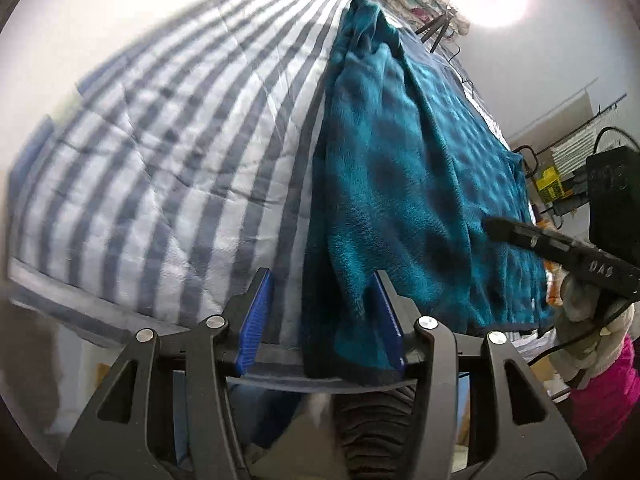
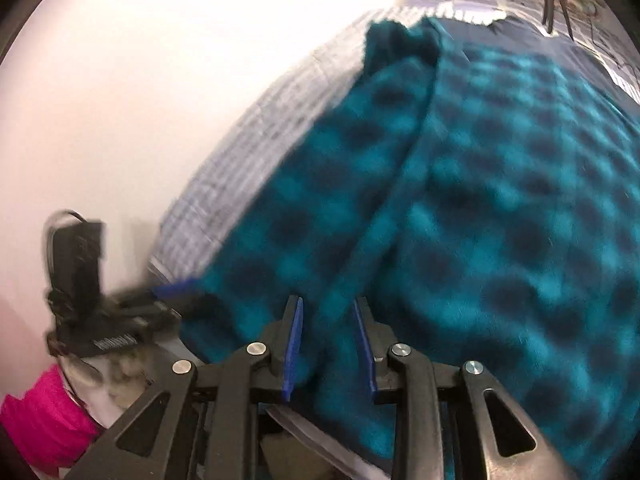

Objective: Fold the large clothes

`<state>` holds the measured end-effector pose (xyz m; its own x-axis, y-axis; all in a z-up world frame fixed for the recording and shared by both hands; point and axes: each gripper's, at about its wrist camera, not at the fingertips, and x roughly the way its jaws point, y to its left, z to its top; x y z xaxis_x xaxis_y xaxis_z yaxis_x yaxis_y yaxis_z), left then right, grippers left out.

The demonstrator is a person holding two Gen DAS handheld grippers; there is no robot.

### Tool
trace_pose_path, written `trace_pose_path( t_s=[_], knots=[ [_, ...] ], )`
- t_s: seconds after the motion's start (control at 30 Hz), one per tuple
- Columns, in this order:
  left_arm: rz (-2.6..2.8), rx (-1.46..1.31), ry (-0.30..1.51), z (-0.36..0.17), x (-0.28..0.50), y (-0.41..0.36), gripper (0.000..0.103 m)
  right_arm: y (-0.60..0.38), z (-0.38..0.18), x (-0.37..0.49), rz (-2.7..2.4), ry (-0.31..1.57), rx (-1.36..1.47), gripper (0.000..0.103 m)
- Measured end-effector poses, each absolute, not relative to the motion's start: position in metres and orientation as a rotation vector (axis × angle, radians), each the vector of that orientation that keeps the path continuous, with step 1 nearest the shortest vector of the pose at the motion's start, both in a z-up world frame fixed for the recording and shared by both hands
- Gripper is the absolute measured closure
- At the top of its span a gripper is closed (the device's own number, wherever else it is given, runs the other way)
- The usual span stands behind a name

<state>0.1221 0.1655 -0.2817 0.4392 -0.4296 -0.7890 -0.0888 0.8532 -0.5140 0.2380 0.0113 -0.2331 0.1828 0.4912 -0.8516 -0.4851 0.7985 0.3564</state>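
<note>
Left gripper [image 1: 322,316] is low at the near edge of the striped grey-white quilt [image 1: 160,160], jaws wide around the teal checked fleece garment [image 1: 420,168] hem. Right gripper [image 2: 328,344] has jaws part-open, straddling a fleece fold. Bare quilt lies left of the garment.

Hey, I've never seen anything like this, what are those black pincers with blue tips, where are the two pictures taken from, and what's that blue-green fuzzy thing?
Those are two hand-held grippers; a person holds one in each hand. Each carries a wide-angle camera looking forward along its fingers, one picture per gripper. The left gripper stands open, the near hem of a teal checked fleece garment lying between its blue pads. The right gripper also has fleece between its pads, with gaps visible, so it looks open too. The garment lies on a striped bedspread. In the left view, the other gripper appears at right, held in a gloved hand.
</note>
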Motion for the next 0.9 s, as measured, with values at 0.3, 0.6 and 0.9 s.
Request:
trace_pose_path(
  t_s=[0.3,0.6,0.9],
  knots=[
    [-0.273,-0.514,1.066,-0.274,0.128,0.144,0.097,0.047,-0.28,0.282,0.602,1.152,-0.022,0.077],
    [-0.322,-0.494,0.97,-0.244,0.119,0.137,0.098,0.052,-0.259,0.312,0.587,1.178,-0.058,0.079],
    [-0.321,-0.505,0.978,-0.254,0.113,0.149,0.098,0.074,-0.256,0.408,0.534,1.149,-0.057,0.076]
  ],
)
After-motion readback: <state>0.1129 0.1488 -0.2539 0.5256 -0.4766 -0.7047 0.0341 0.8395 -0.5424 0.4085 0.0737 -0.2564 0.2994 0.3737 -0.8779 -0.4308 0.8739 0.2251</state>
